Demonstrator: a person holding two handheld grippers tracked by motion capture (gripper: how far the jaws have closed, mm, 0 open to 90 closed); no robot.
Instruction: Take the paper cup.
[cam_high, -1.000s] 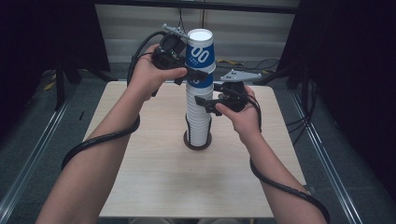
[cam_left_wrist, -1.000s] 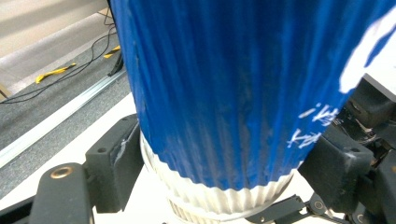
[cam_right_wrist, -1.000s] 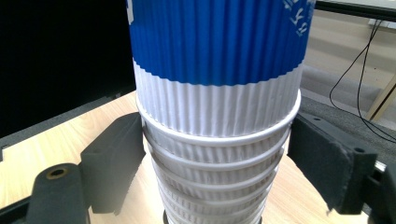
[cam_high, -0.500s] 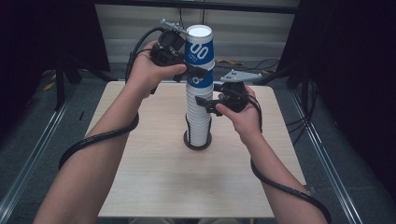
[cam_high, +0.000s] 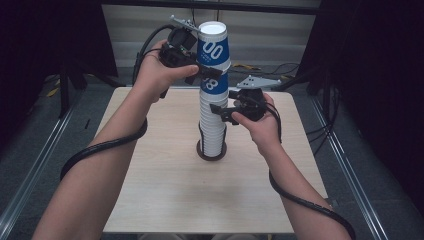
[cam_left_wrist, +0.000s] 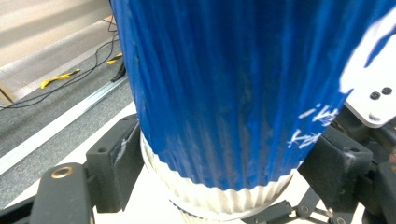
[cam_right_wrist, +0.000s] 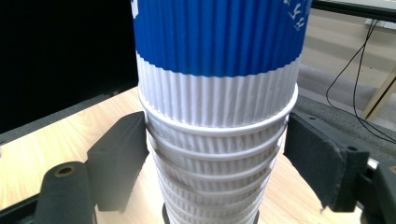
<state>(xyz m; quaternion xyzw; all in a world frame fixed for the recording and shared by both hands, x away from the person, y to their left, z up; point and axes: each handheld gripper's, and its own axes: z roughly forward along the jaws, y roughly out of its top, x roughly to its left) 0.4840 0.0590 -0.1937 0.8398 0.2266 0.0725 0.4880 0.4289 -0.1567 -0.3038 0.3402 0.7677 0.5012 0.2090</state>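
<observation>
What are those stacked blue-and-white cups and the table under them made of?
The cups look like paper: matte ripple-wall sleeves with fine vertical ridges, printed blue over white, with thin rolled rims showing where they nest. It could be thin card; the look leaves that open. The table looks like pale wood-grain laminate or veneer, smooth and faintly streaked; whether it is solid wood cannot be told.

Light wood table; tall cup stack upright on dark round base, centre.

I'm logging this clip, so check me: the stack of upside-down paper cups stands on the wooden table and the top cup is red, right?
Not quite. The top cup is blue with white print, as the high view shows. The stack does stand upside down on the wooden table.
</observation>
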